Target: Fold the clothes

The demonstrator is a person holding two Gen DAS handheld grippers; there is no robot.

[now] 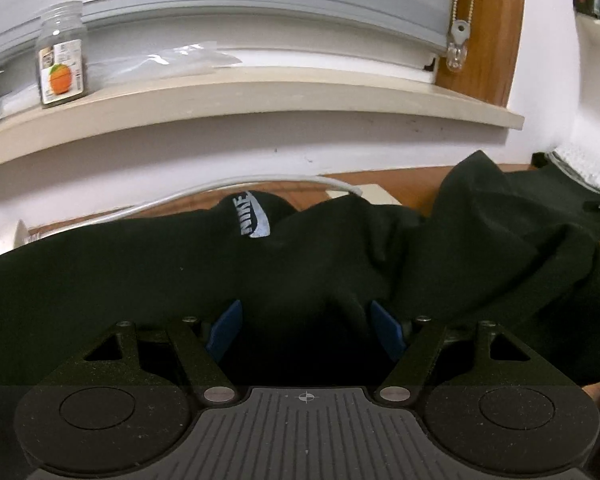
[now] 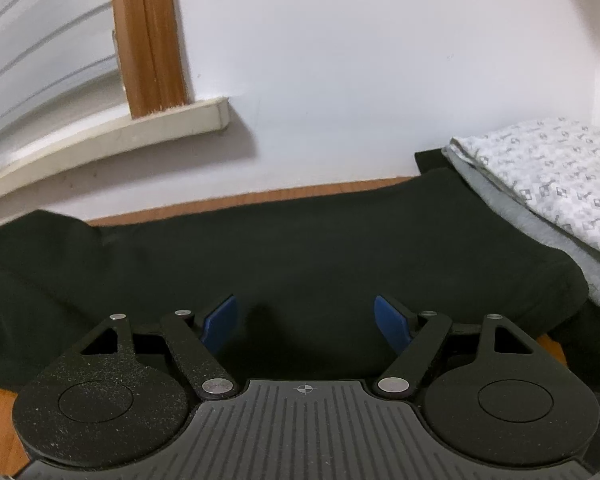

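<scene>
Each tool point(image 1: 305, 320) point(image 2: 305, 316) has black linkage arms, silver screws, blue pads point(image 1: 224, 330); ribbed, seemingly grey base.

Jar point(image 1: 62, 54) on windowsill point(image 1: 260, 100), blind cord point(image 1: 458, 32), white cable point(image 1: 220, 188)

The light around me is soft, even and indoor, bright on the white wall point(image 2: 380, 60) and leaving only a gentle shadow under the window sill point(image 1: 260, 100), though my black garment point(image 1: 140, 272) swallows it so its folds are hard to read. Both my views bow hard at the edges, bending the sill into an arc and darkening the top corners. The jar point(image 1: 62, 54) and the pale printed cloth point(image 2: 548, 184) look slightly soft, a little glare sits on the plastic sheet point(image 1: 180, 58), and my blue pads point(image 1: 224, 332) stay crisp.
</scene>
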